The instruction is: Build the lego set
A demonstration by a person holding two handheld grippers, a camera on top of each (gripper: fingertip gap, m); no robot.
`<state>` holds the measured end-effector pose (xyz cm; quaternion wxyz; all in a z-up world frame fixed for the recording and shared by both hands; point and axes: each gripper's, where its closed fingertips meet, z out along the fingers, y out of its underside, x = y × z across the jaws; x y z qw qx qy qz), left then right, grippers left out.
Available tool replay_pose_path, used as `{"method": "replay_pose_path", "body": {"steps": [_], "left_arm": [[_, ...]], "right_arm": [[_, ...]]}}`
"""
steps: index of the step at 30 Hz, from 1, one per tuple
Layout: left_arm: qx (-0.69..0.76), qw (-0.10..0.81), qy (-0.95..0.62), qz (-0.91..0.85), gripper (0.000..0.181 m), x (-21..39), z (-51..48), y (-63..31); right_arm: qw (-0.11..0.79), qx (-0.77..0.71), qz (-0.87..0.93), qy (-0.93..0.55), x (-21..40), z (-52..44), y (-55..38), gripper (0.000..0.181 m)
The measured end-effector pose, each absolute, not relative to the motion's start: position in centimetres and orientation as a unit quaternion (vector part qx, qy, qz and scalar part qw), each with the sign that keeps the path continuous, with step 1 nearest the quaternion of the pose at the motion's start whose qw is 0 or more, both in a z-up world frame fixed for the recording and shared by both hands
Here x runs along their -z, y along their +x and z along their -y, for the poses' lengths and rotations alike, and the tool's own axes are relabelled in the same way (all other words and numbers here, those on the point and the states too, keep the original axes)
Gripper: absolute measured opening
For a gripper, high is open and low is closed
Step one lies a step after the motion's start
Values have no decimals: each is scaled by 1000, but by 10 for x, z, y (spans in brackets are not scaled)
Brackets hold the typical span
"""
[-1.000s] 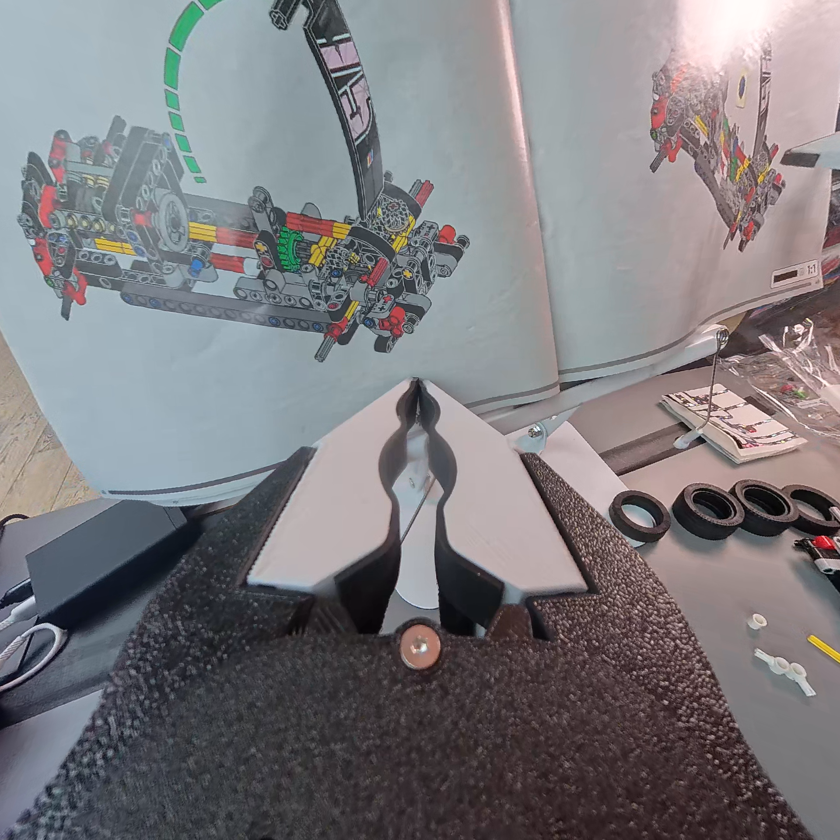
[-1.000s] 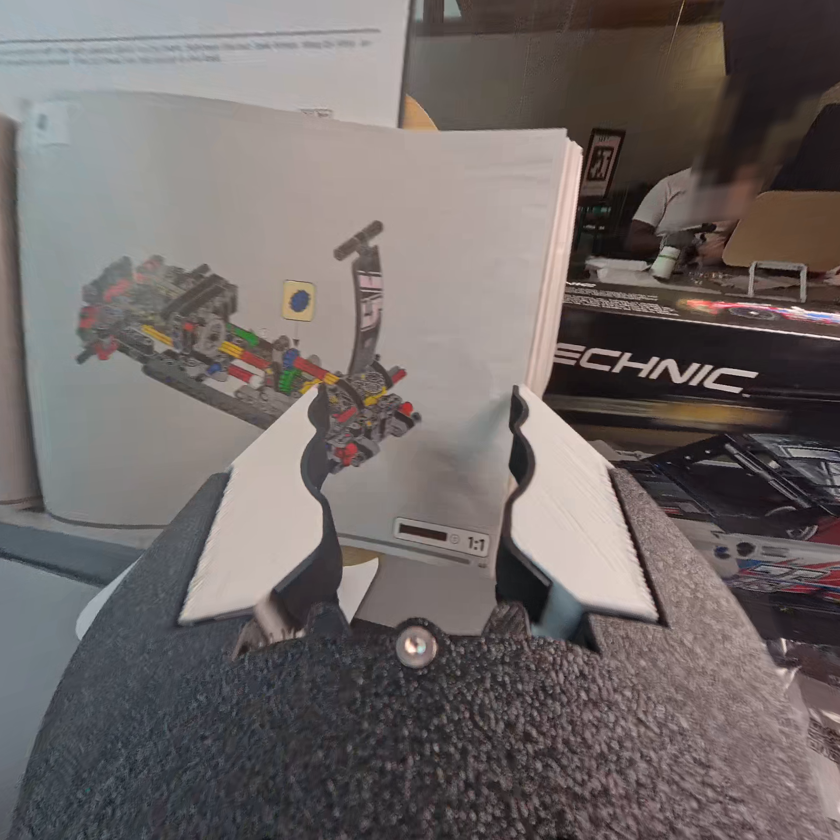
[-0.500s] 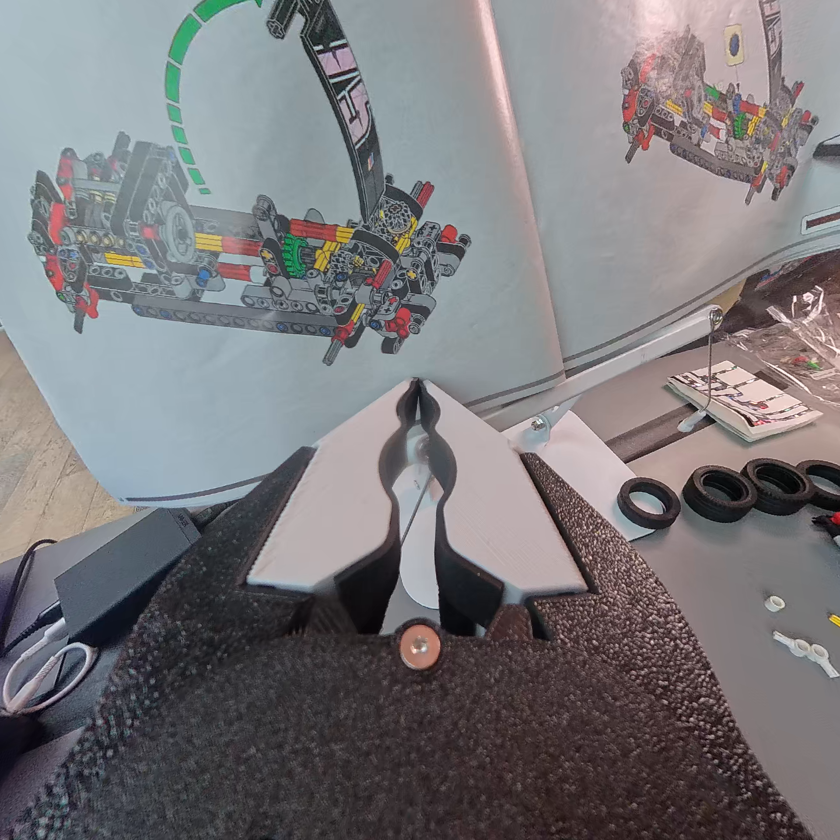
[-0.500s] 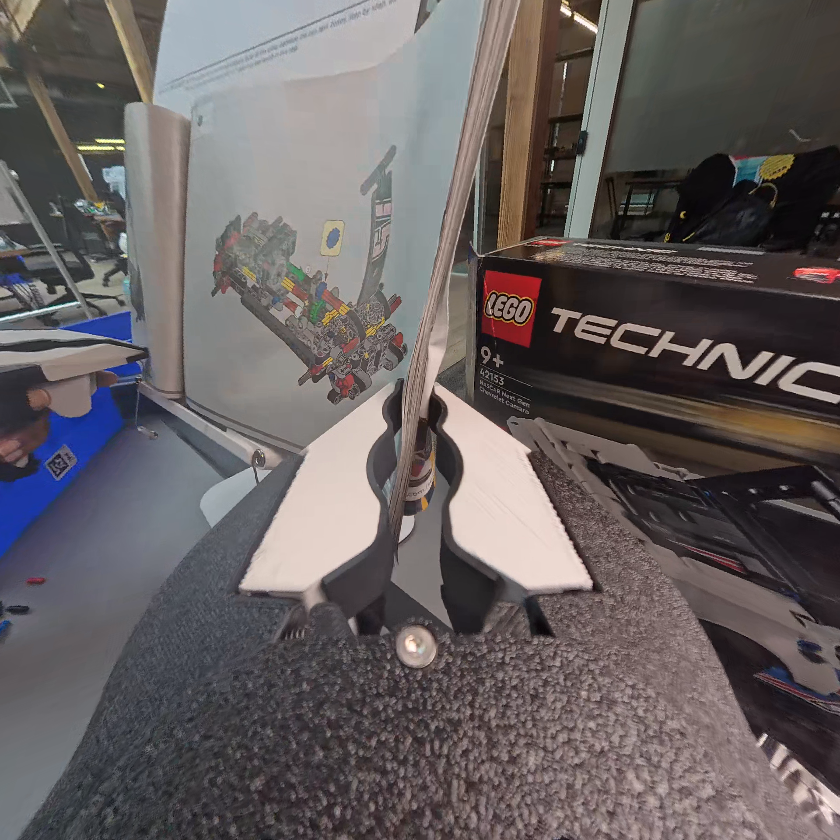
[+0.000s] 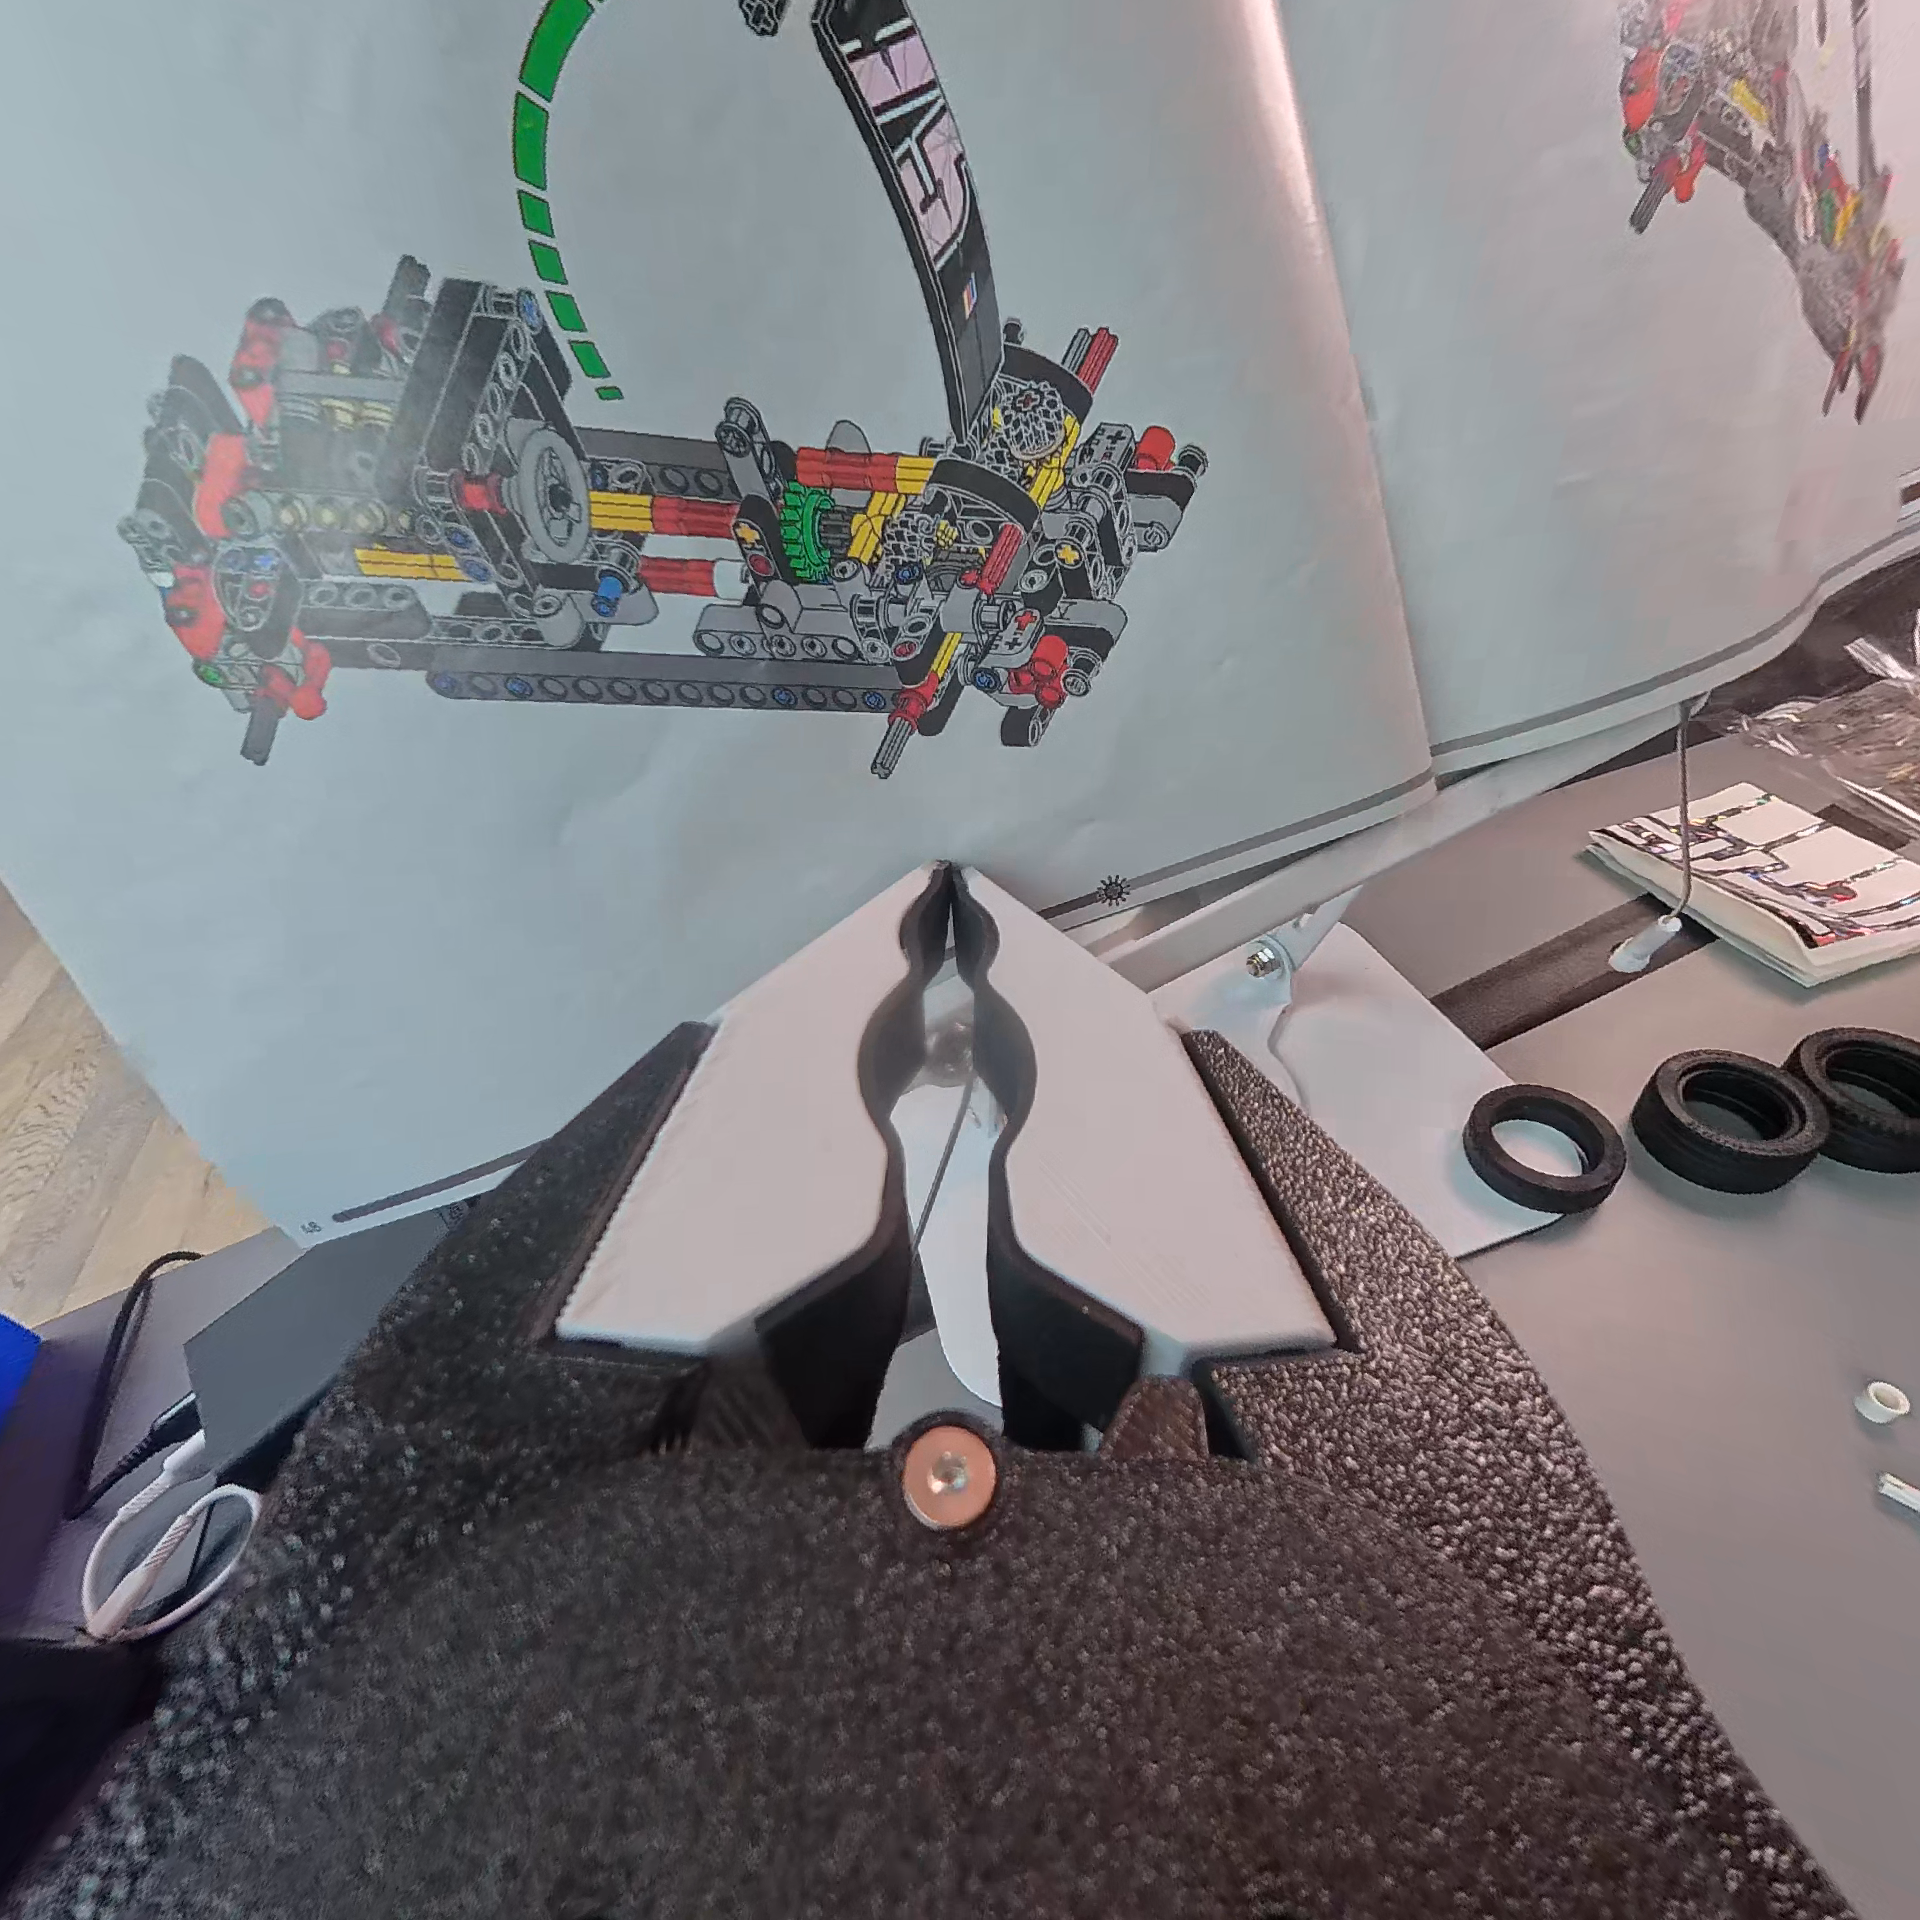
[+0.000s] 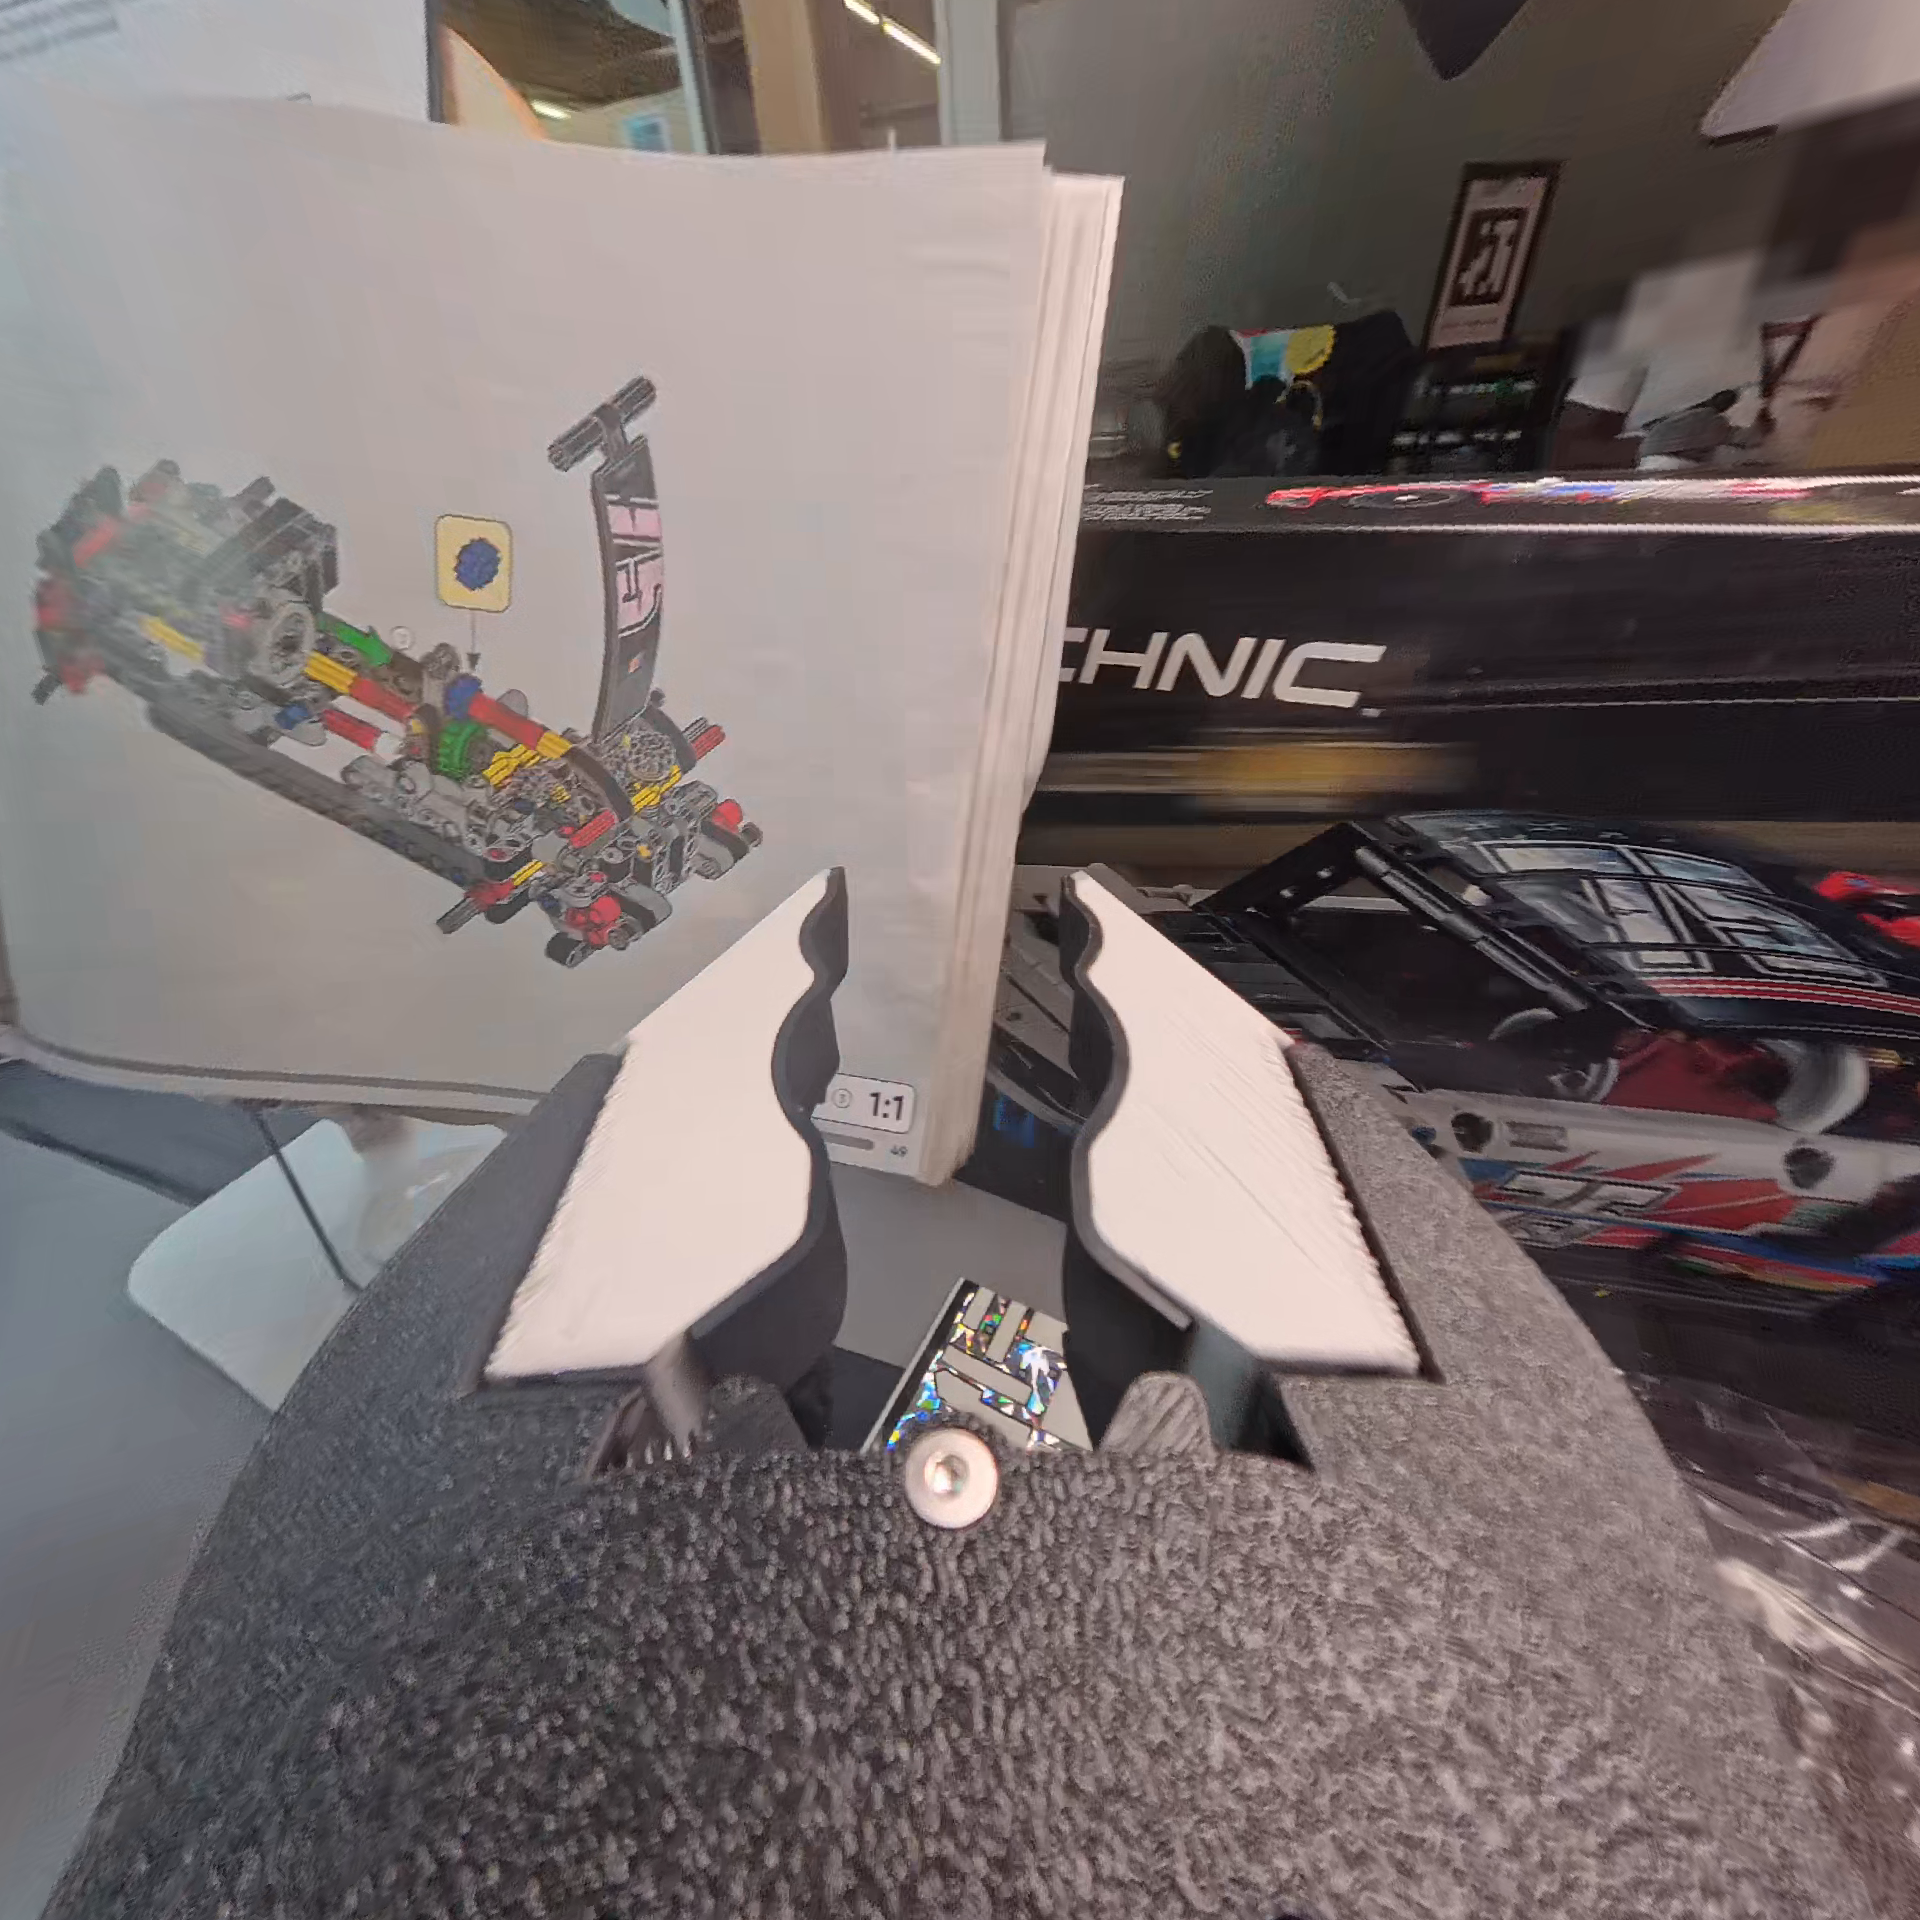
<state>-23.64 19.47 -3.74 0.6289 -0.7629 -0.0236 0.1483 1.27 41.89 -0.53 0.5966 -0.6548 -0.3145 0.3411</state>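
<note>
Standing upright on a white stand (image 5: 1340, 1018), the open instruction book (image 5: 727, 831) fills the far side of the tabletop (image 5: 1714, 1299) and blocks the way ahead for both tools. The left hand-held gripper (image 5: 948, 871) is clenched, tips together just in front of the book's lower edge, with nothing seen between them. The right hand-held gripper (image 6: 956, 904) is released, its fingers spread on either side of the book's thick right page edge without touching it. To the right of the left tool the tabletop is open, with three black tyres (image 5: 1725, 1132) in a row near its right edge, a small white piece (image 5: 1882, 1402) nearer, and a sticker sheet (image 5: 1766, 883) beyond, beside crinkled plastic bags (image 5: 1860, 717). At the left edge lie a black power brick (image 5: 291, 1340) and a coiled white cable (image 5: 166, 1558), with wooden floor (image 5: 62, 1122) past them. Only the right wrist view shows the black set box (image 6: 1507, 831) standing right of the book, close behind the right tool, and a shiny sticker corner (image 6: 987, 1371) under it. Only the left wrist view shows the tyres and loose pieces. No built model is seen in either view.
</note>
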Motion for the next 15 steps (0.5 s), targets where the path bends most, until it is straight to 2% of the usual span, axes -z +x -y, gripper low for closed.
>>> {"method": "replay_pose_path", "body": {"steps": [1,5,8,11,15], "left_arm": [[-152,628,-763,22,0,38,-194,-237],[-150,632,-760,21,0,38,-192,-239],[-152,633,-758,22,0,38,-192,-239],[-149,635,-757,28,0,38,-192,-240],[-167,630,-758,18,0,39,-191,-241]], "right_arm": [[617,-308,299,-659,1,-421,20,46],[714,-217,332,-577,-38,-368,14,42],[688,-265,414,-534,-42,-290,-38,36],[655,-255,514,-492,-21,-219,-88,31],[621,-169,560,-522,27,-225,-117,31]]}}
